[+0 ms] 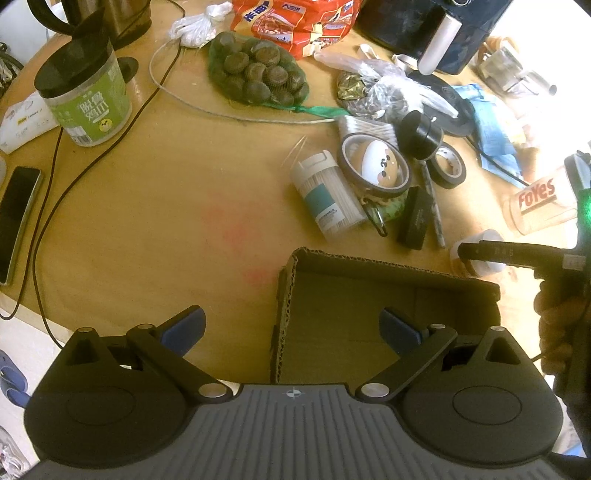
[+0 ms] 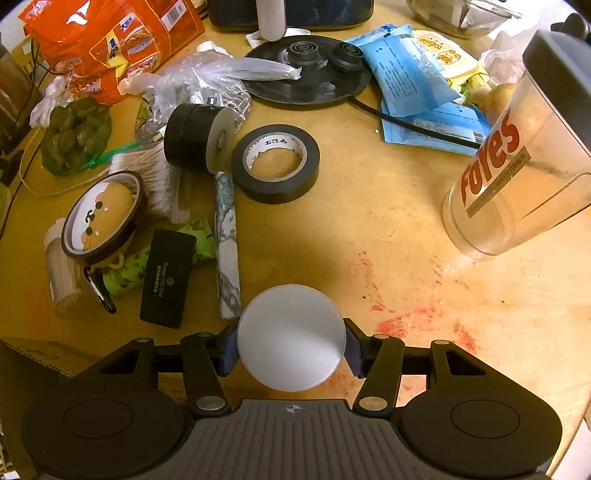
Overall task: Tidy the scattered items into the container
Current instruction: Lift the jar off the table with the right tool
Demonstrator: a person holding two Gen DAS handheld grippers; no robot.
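Note:
An open cardboard box (image 1: 388, 295) lies on the wooden table just ahead of my left gripper (image 1: 291, 328), which is open and empty above the box's near left corner. My right gripper (image 2: 291, 350) is shut on a white round-lidded jar (image 2: 291, 336); in the left wrist view the jar (image 1: 476, 254) sits just beyond the box's right far corner. Scattered items lie beyond the box: a toothpick holder (image 1: 325, 195), a tape roll with a plush toy (image 1: 376, 166), black tape (image 2: 275, 162), a black case (image 2: 168, 277), a marbled stick (image 2: 227, 243).
A clear FoYes cup (image 2: 517, 173) stands right. A black cylinder (image 2: 199, 136), cotton swabs (image 2: 155, 181), a net of green items (image 1: 255, 70), an orange snack bag (image 1: 295, 22), a green-labelled jar (image 1: 88, 96), a phone (image 1: 16, 218) and cables (image 1: 48, 192) crowd the table.

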